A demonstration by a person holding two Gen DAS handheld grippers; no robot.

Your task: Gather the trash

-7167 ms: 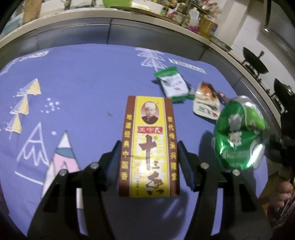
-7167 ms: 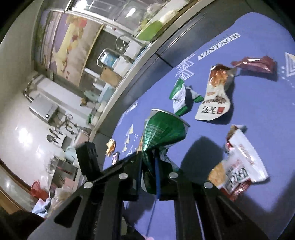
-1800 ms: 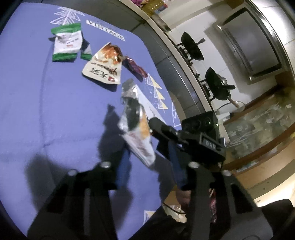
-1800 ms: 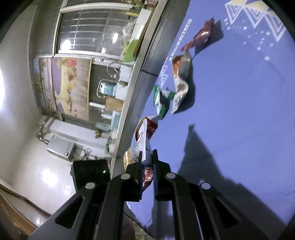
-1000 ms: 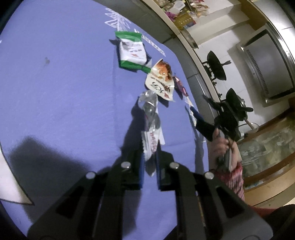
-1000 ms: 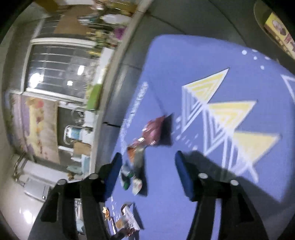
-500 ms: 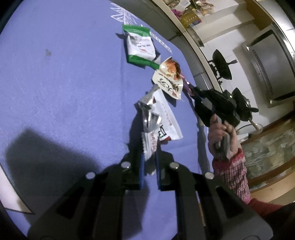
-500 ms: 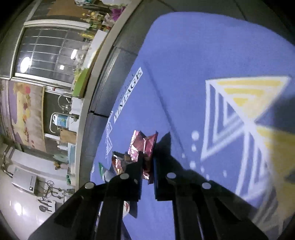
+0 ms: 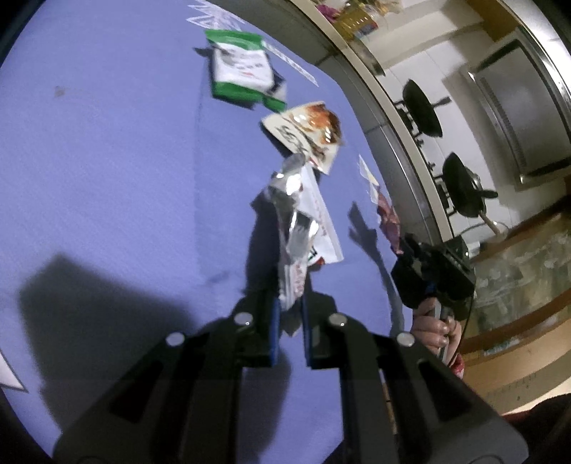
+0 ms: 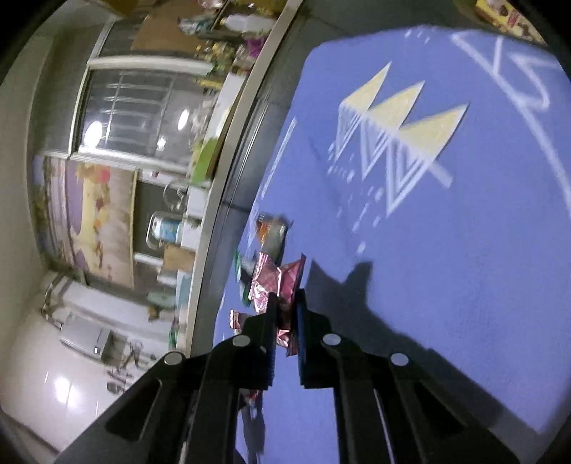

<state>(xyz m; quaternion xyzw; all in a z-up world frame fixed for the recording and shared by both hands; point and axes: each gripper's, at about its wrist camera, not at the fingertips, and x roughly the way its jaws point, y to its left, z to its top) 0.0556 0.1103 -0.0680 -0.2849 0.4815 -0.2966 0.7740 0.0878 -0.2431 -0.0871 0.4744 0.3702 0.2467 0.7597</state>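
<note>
My left gripper [image 9: 288, 307] is shut on a silver and white snack wrapper [image 9: 298, 228] and holds it above the purple tablecloth [image 9: 107, 160]. My right gripper [image 10: 285, 303] is shut on a crumpled maroon foil wrapper [image 10: 278, 278], lifted off the cloth; it also shows in the left wrist view [image 9: 389, 221] by the table's right edge. A green and white packet [image 9: 242, 71] and a white and orange wrapper [image 9: 307, 132] lie flat on the far part of the cloth.
The tablecloth [image 10: 446, 250] has yellow triangle prints. A grey counter edge [image 9: 357, 64] runs behind the table, with black pans [image 9: 421, 110] on a stove at the right. A yellow box [image 10: 499, 14] lies at the far top right.
My right gripper has lifted the maroon wrapper off the cloth and drawn back toward the table's right edge. My left gripper still holds the silver wrapper, a little higher.
</note>
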